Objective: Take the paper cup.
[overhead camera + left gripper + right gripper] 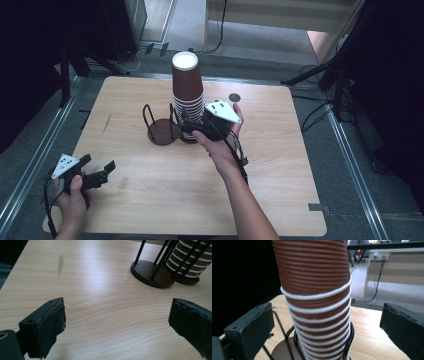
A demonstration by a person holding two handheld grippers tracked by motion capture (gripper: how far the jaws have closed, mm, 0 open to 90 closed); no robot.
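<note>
With your right hand-held gripper (192, 126) spread wide around the stack of ribbed paper cups (188, 95) in its wire holder (161, 131) mid-bench, centre it and squeeze gently; the left hand-held gripper (97, 170) waits agape

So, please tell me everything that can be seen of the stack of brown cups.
The stack of brown cups is a tall tower of ribbed, paper-looking cups nested upside down, with white rolled rims showing as rings down its lower half. It leans slightly and stands in a black wire holder on the wooden table. The right gripper has its open jaws on either side, not touching it.
</note>
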